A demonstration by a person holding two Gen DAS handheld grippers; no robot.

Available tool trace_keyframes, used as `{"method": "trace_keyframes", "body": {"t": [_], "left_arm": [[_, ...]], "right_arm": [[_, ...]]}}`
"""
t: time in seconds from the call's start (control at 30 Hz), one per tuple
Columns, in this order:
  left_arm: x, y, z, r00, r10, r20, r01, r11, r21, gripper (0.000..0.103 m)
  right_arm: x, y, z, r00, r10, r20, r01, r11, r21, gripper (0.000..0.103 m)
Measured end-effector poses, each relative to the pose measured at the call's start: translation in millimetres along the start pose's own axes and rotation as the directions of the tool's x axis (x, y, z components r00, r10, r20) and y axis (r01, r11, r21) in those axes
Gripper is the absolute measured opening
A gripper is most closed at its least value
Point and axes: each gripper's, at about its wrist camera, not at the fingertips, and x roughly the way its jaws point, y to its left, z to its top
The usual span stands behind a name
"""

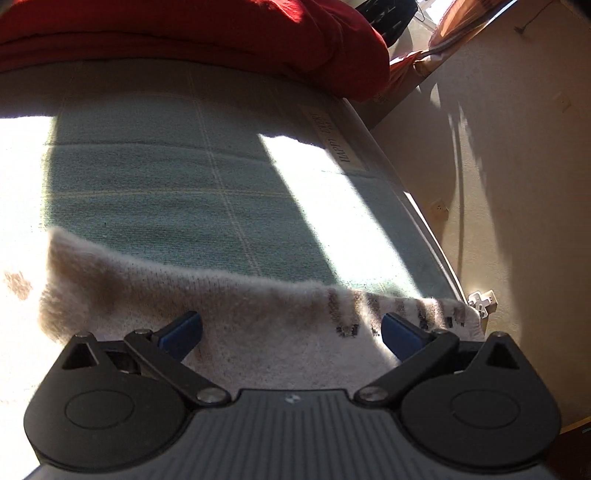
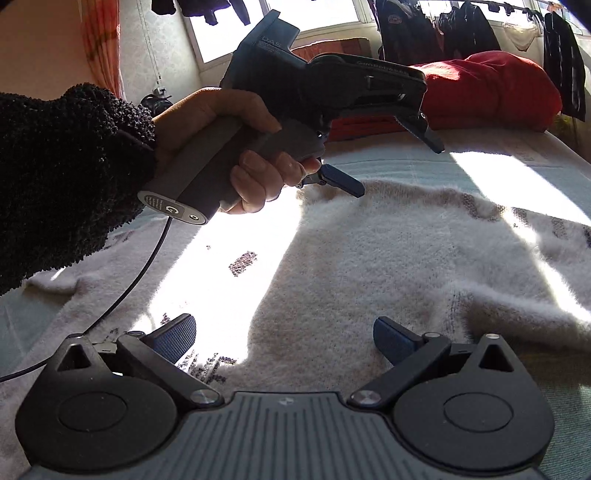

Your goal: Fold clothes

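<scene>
Two grippers spread wide above a fuzzy white sweater

Seen in the right wrist view, from the left edge: black fleecy sleeve (image 2: 62, 177) reaching in toward centre, hand (image 2: 236, 147) wrapped round a grey handle, thumb on top, fingers curled underneath, cable hanging from the butt of the handle. Left gripper (image 2: 397, 166) at upper centre, tilted down to the right, blue fingertips (image 2: 343, 182) far apart, lower one just over the sweater's far edge, nothing between them. Sweater (image 2: 369, 266) spread flat across the middle of the frame on a pale green checked bedcover (image 2: 406, 162), half in hard sunlight. Red bedding (image 2: 491, 88) piled at upper right, dark clothes (image 2: 469, 33) hanging along the top. Right gripper (image 2: 284, 336) at the bottom, likewise gaping, empty, poised over the sweater's near part.

Seen in the left wrist view: left gripper (image 1: 291, 332) low over the sweater (image 1: 258, 317), its dark-striped edge toward the lower right; contact not discernible.
</scene>
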Motion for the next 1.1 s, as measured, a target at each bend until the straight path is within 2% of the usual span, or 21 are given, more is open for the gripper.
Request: {"method": "trace_keyframes", "body": {"t": [0.13,0.3,0.5,0.6,0.7,0.9,1.0,1.1], "left_arm": [[23,5,7,1.0,0.025,-0.006,-0.025,1.0,-0.009,0.102],[22,-6,13,0.998,0.054,-0.008,-0.054,0.999,-0.002,0.102],[13,-23,4,0.999,-0.025,-0.03,0.027,0.998,0.049,0.102],[31,-21,1,0.999,0.015,-0.048,-0.012,0.998,0.062,0.102],[37,-19,3,0.999,0.026,-0.037,-0.024,0.998,0.06,0.102],[6,-32,3,0.997,0.076,-0.012,-0.074,0.994,0.079,0.102],[-19,-38,1,0.999,0.045,-0.005,-0.045,0.998,0.045,0.102],[-30,-49,-4,0.999,-0.016,-0.038,0.017,0.999,0.028,0.102]], "right_arm": [[1,0,-1,1.0,0.002,-0.004,-0.002,1.0,-0.003,0.103],[2,-1,-2,1.0,0.007,-0.005,-0.007,1.0,-0.001,0.103],[-1,0,-2,1.0,0.011,-0.008,-0.011,1.0,0.003,0.103],[0,0,-2,1.0,0.009,-0.008,-0.009,1.0,0.0,0.103],[1,0,-2,1.0,0.01,-0.01,-0.01,1.0,-0.002,0.103],[0,-1,-1,1.0,0.012,-0.01,-0.012,1.0,0.0,0.103],[-1,-1,-2,1.0,0.011,-0.008,-0.011,1.0,0.005,0.103],[0,4,-3,1.0,0.02,-0.023,-0.02,1.0,-0.013,0.103]]}}
